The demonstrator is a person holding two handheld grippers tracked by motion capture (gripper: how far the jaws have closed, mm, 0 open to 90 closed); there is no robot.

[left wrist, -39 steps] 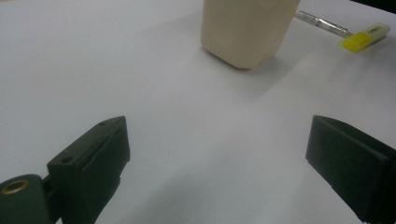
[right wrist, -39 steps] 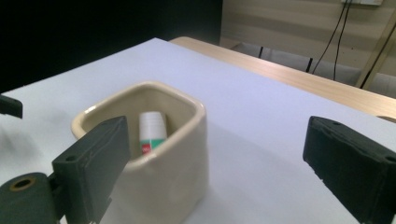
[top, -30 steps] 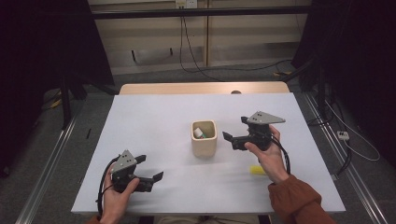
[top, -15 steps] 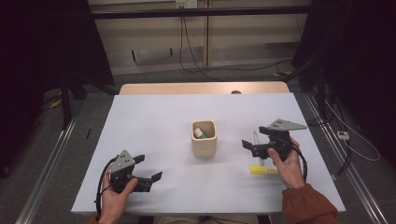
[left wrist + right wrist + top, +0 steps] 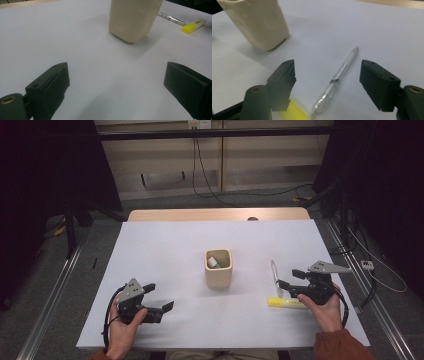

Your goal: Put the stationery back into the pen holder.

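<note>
High view: white table [image 5: 165, 255]; beige cup [image 5: 218, 268] upright near its middle, a small white and green item inside; right gripper [image 5: 287, 285] at the right, held low over the table, jaws pointing left toward a clear pen [image 5: 274, 277] lying just beyond them; yellow highlighter [image 5: 286, 303] lying on the table just near of that gripper, beside the person's right hand [image 5: 324, 307]; left gripper [image 5: 161, 297] at the near left, well apart from the cup, jaws spread and holding nothing.

Left gripper view: both black jaws wide apart over bare table surface, nothing between them; cup [image 5: 133, 18] stands farther off; pen [image 5: 172, 19] and highlighter [image 5: 193, 26] lie beyond it at the upper right.

Right gripper view: jaws have just been closing yet stand clearly apart; the pen [image 5: 337, 80] lies on the table between them, its tip pointing away, neither pad touching it; highlighter [image 5: 293, 111] partly hidden under the left jaw; cup [image 5: 257, 22] at the upper left.
</note>
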